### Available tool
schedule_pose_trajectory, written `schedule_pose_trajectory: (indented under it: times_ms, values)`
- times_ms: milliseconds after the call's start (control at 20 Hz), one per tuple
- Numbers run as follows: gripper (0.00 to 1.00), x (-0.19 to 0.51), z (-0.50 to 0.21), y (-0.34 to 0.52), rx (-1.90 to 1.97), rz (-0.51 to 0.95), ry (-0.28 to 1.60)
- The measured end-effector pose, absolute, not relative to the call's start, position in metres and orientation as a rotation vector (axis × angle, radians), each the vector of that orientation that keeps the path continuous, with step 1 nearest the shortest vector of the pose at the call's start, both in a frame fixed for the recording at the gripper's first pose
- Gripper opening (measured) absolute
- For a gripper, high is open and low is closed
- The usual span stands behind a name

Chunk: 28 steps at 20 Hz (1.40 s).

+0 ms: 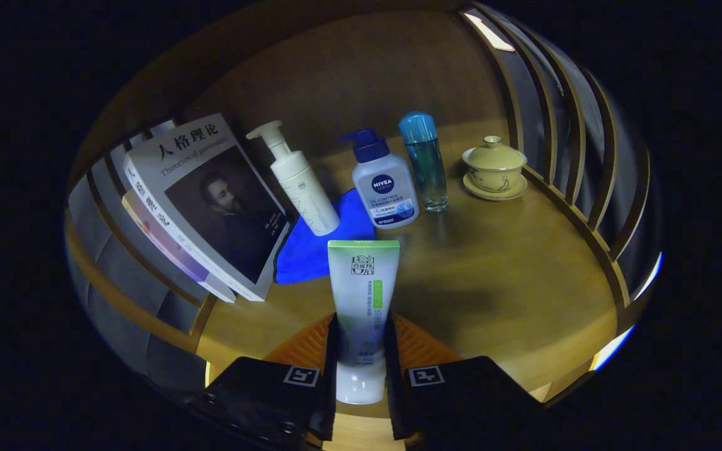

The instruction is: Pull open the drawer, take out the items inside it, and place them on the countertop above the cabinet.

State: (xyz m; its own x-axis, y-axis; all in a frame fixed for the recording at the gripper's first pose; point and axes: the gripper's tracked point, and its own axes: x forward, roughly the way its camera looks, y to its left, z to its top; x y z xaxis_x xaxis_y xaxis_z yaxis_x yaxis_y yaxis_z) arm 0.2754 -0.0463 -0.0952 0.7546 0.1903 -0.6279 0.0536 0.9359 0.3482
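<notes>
My gripper (361, 341) is shut on a white and green tube (363, 294), which stands upright between the fingers with its cap end down, above the wooden countertop (499, 282). Just beyond the tube lies a blue cloth (320, 241). On and behind the cloth stand a white pump bottle (301, 185), leaning left, and a white bottle with a dark blue pump (383, 188). A clear blue bottle with a blue cap (425, 163) stands to the right of these.
Two stacked books (201, 200) lean at the left of the countertop. A lidded cup on a saucer (494, 168) sits at the far right. Wooden slat rails (561, 125) border the countertop on both sides, with a wooden back panel (361, 69) behind.
</notes>
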Motion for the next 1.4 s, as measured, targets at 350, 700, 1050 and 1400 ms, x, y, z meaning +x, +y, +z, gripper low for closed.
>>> schedule_pose_trajectory:
  times_ms: [350, 700, 1050, 1400]
  values:
    - [0.67, 0.275, -0.104, -0.043, 0.419, 0.060, 0.701]
    - [0.98, 0.245, -0.048, -0.047, 0.343, 0.053, 0.471]
    - [0.98, 0.153, 0.002, -0.012, 0.222, 0.106, 0.163]
    - [0.98, 0.054, -0.014, 0.014, 0.086, 0.081, -0.001]
